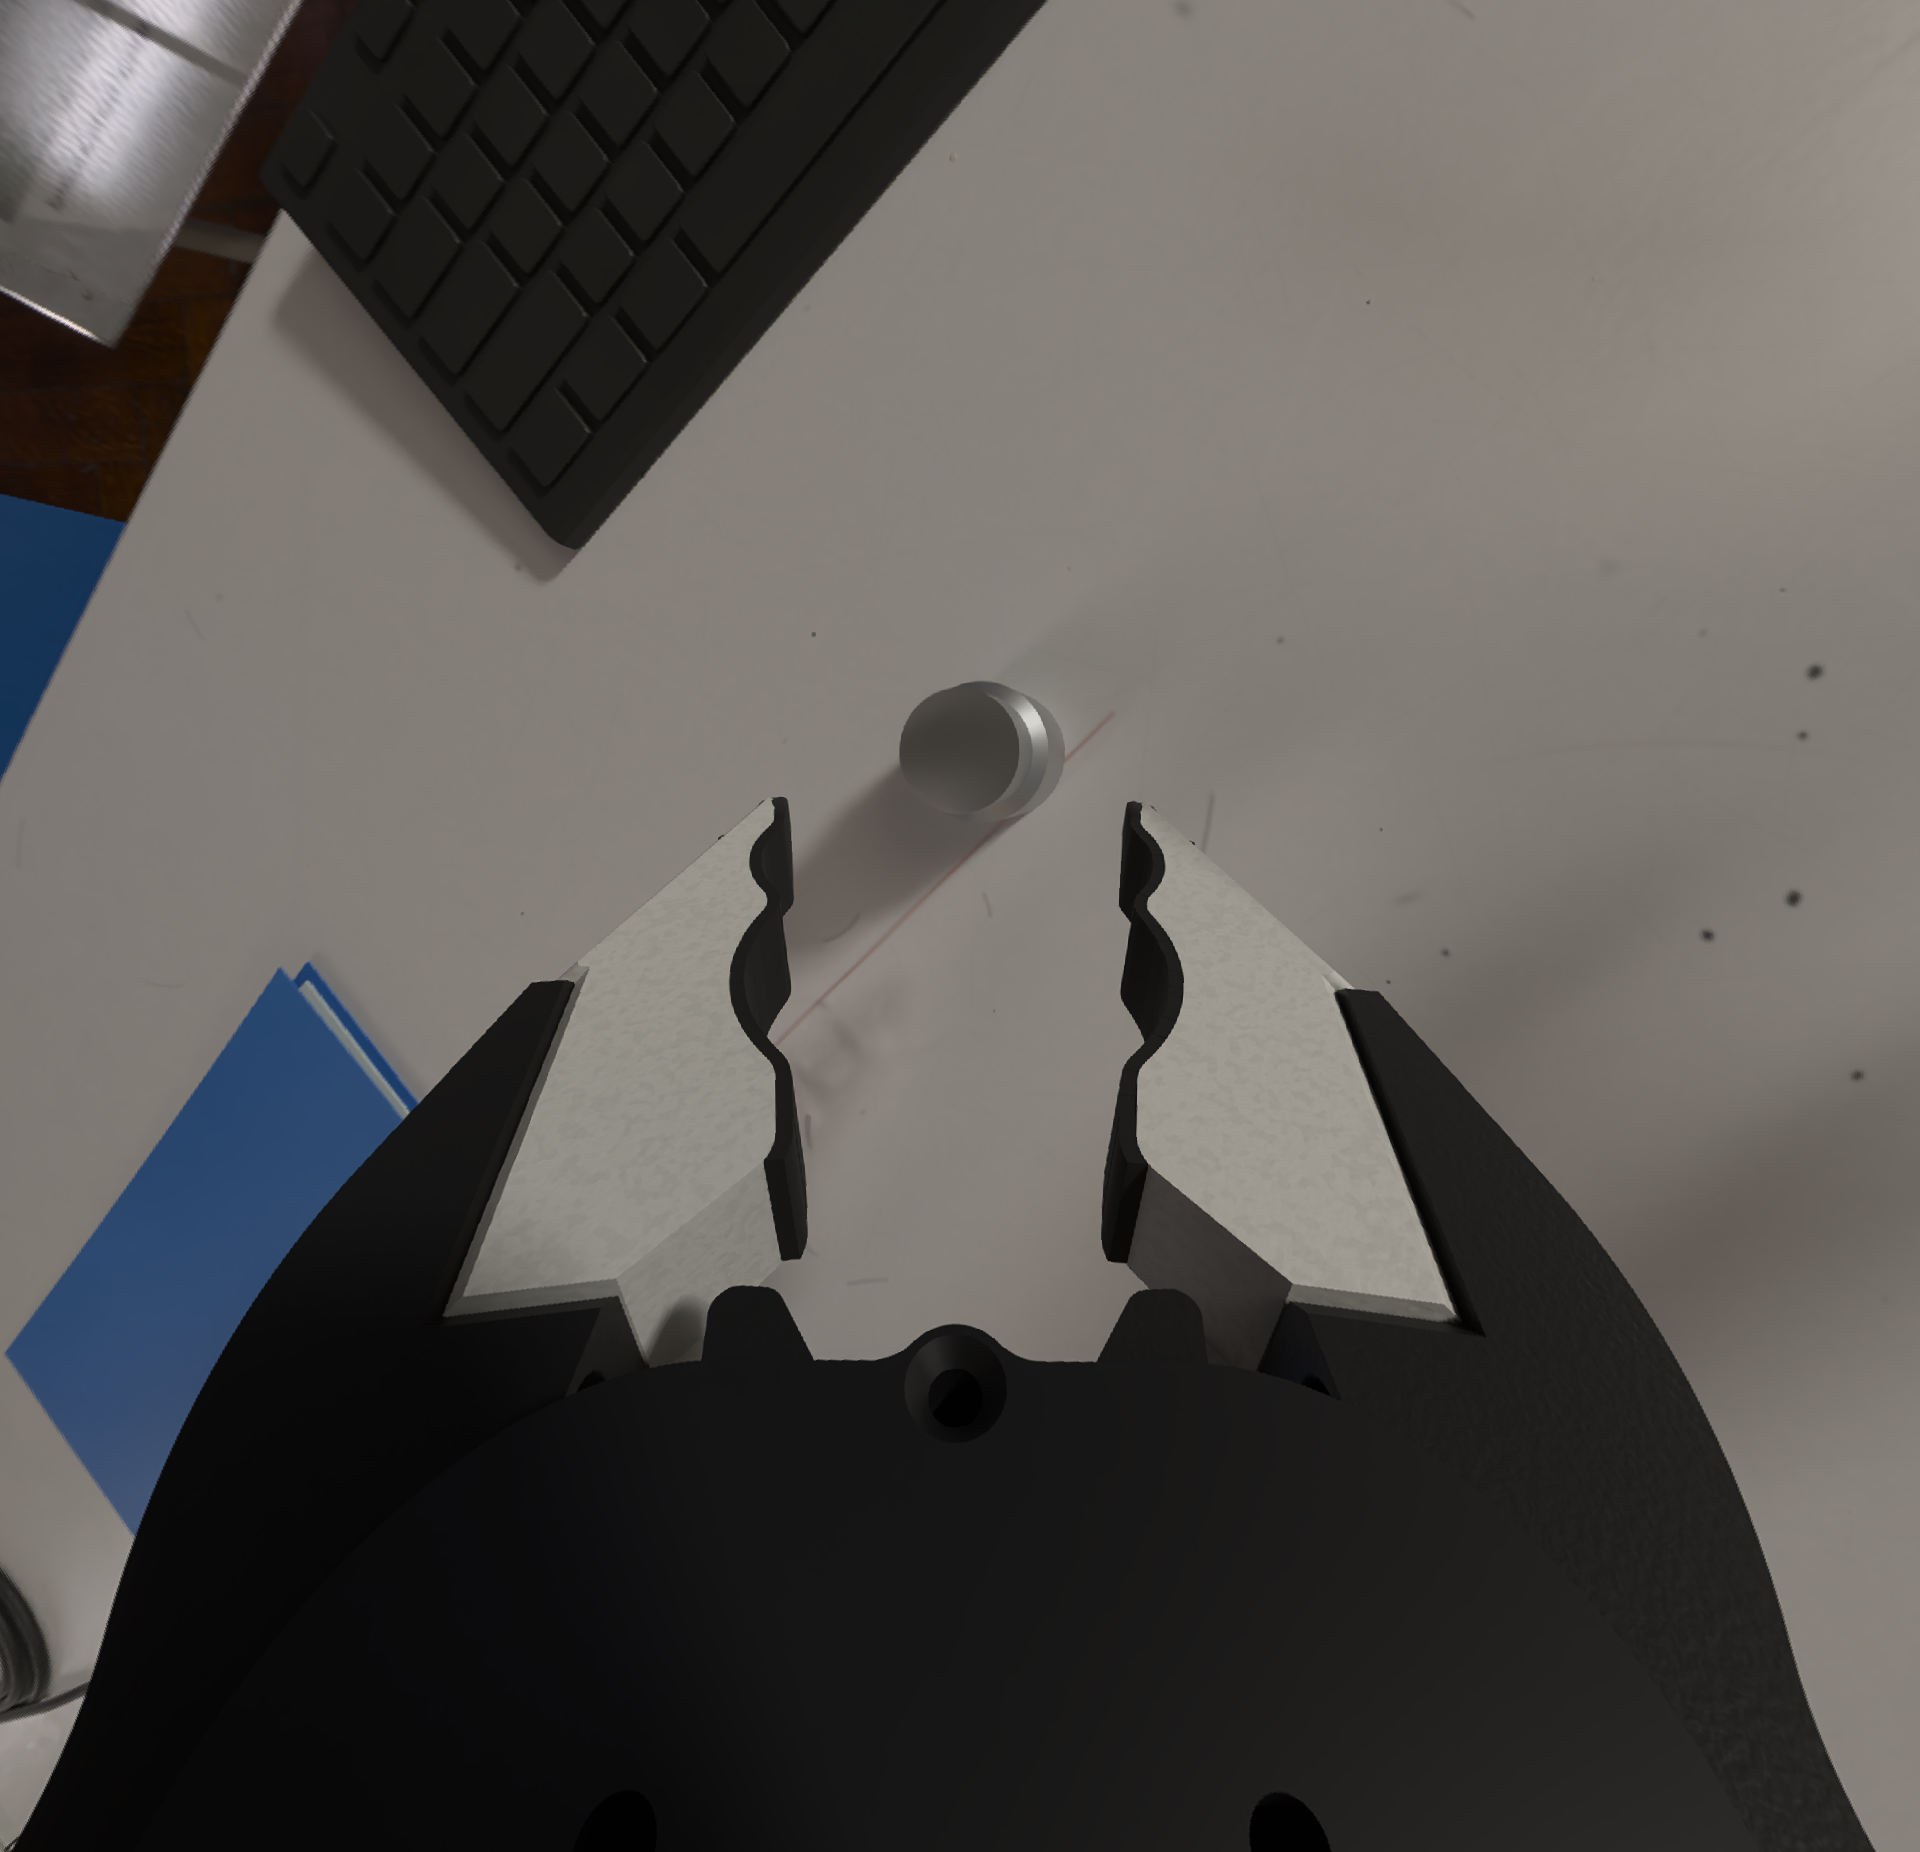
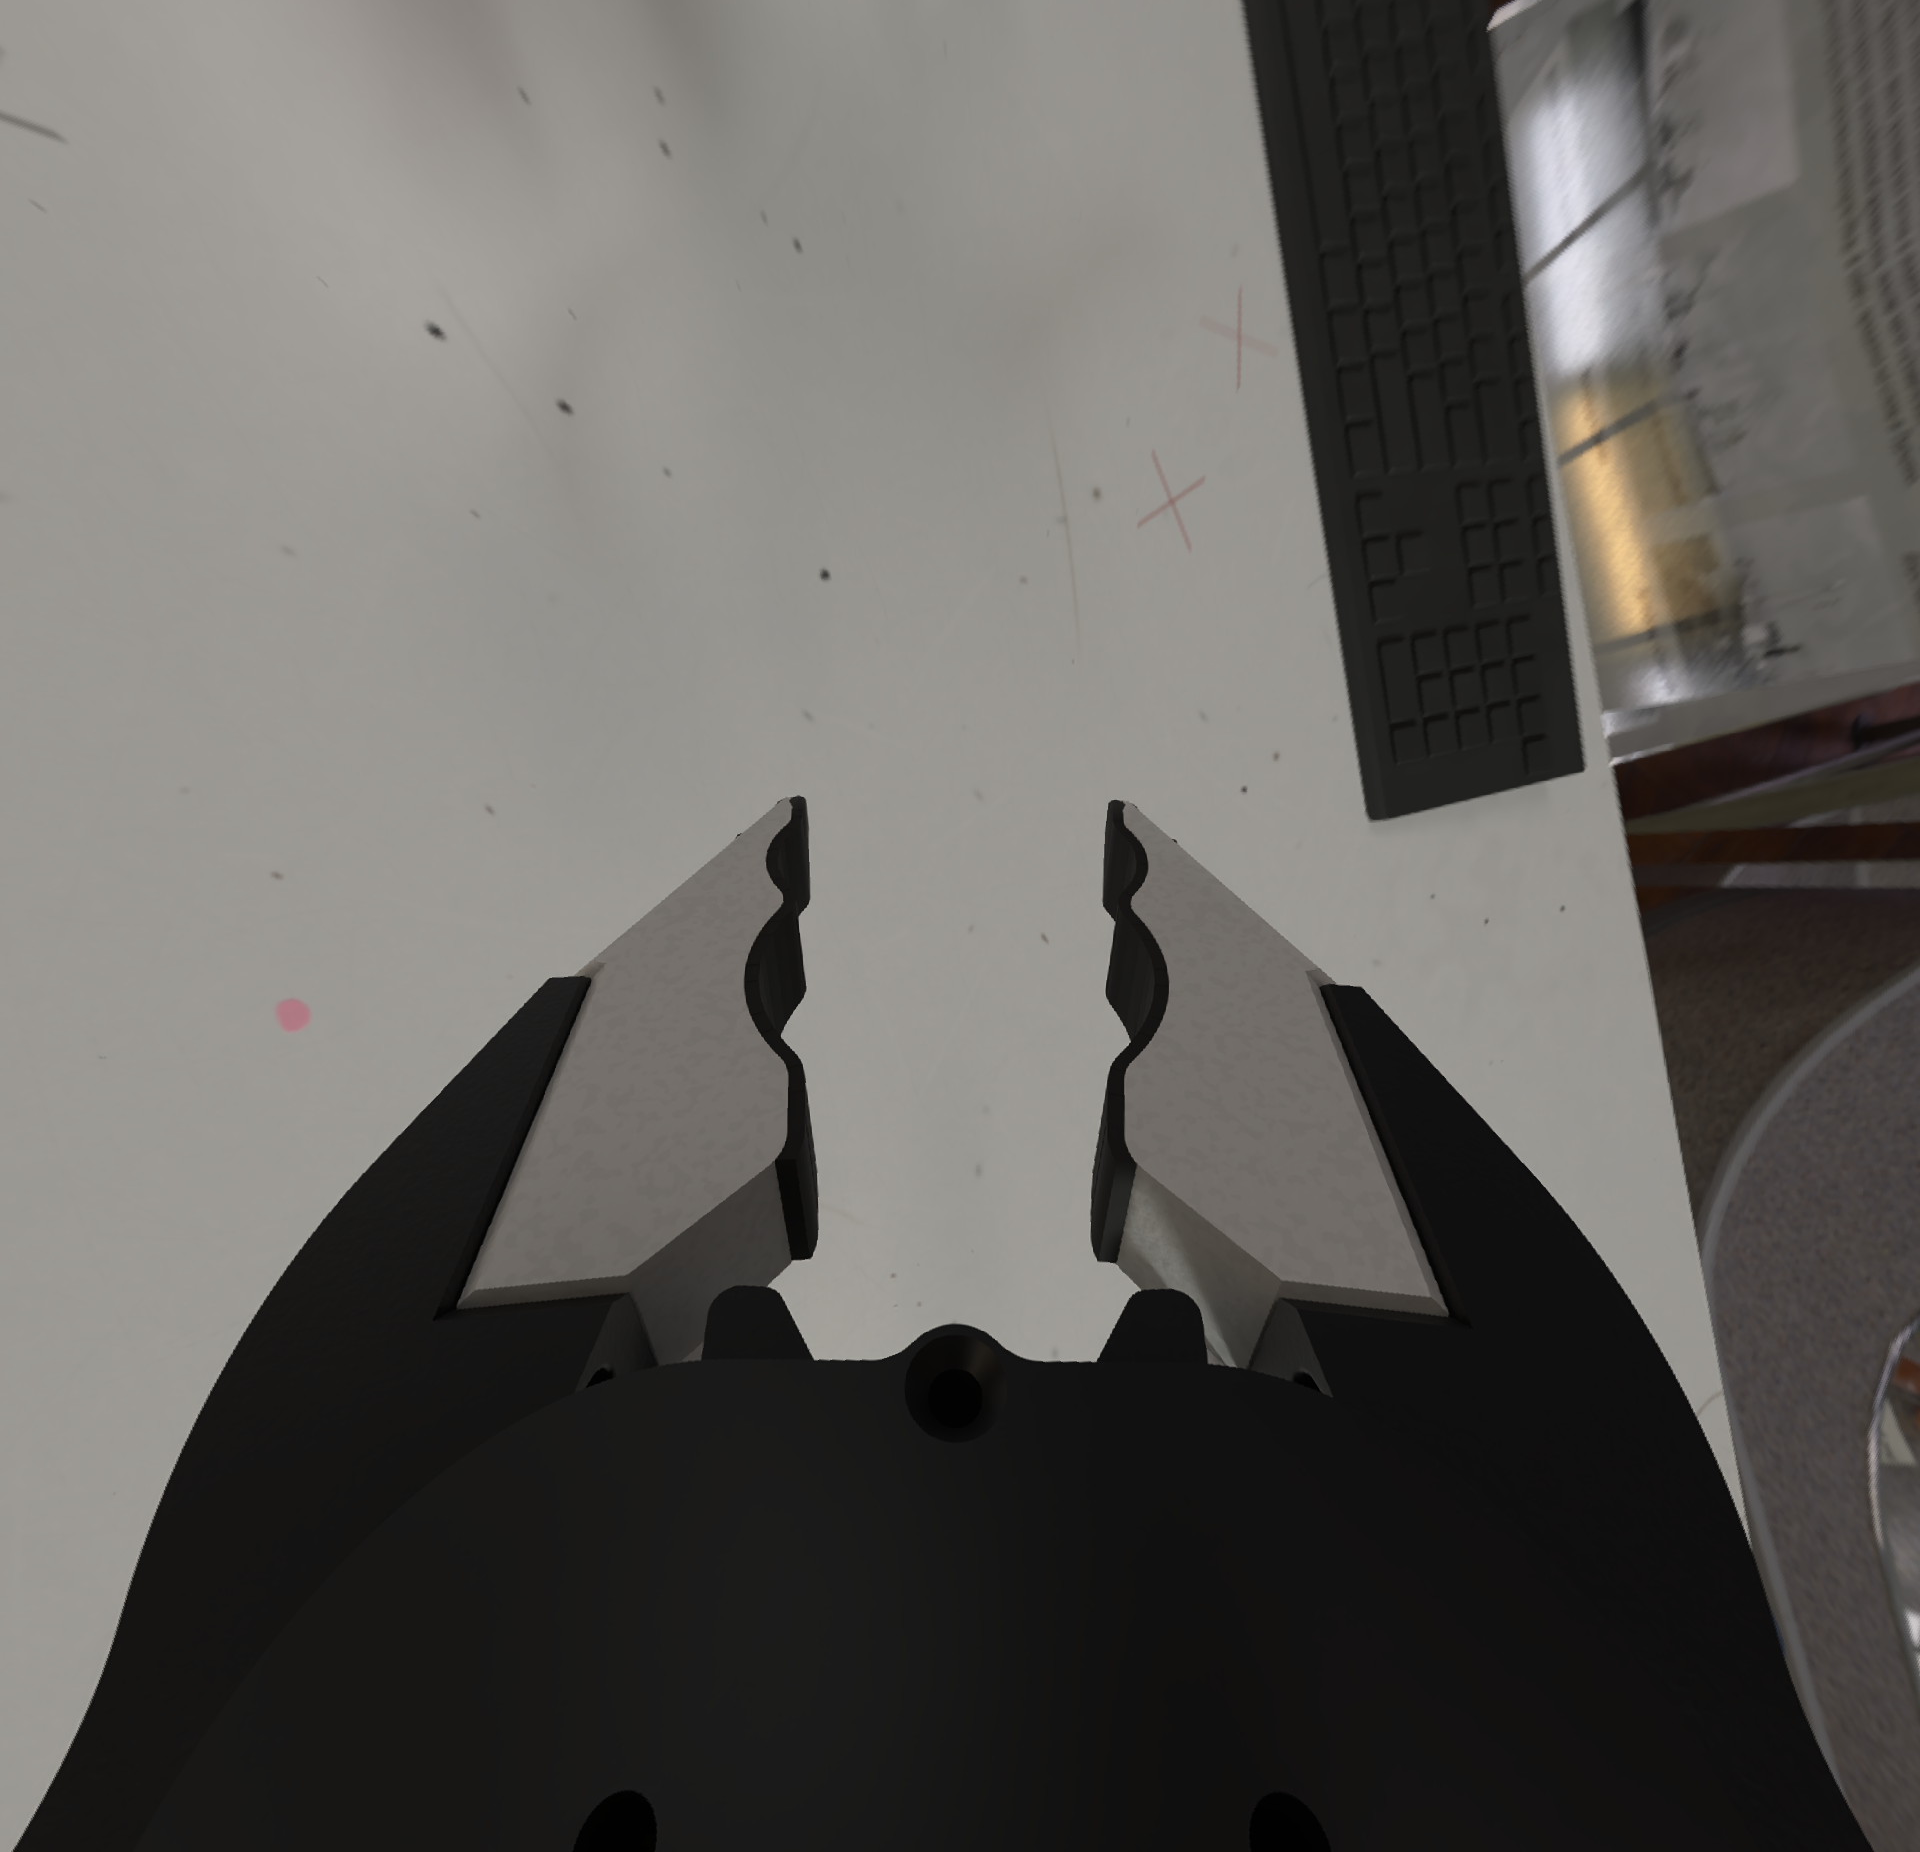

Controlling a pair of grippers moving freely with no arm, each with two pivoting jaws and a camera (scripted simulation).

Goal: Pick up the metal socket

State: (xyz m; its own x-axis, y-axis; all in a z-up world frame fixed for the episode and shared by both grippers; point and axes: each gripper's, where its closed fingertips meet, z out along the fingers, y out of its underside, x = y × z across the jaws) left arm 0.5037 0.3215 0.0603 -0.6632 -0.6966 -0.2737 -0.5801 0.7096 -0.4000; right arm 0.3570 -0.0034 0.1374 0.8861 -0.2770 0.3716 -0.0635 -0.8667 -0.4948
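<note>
The metal socket (image 1: 980, 749), a short silver cylinder, stands on the white table (image 1: 1351, 452) in the left wrist view. My left gripper (image 1: 956, 815) is open and empty, its fingertips just short of the socket, which sits centred a little beyond the gap between them. My right gripper (image 2: 956, 815) is open and empty over bare white table (image 2: 520, 452). The socket does not show in the right wrist view.
A black keyboard (image 1: 623, 192) lies beyond the socket at the upper left, and it also shows in the right wrist view (image 2: 1423, 400) along the table's right edge. A blue folder (image 1: 197, 1210) lies at the left. The table edge (image 2: 1652, 971) runs down the right.
</note>
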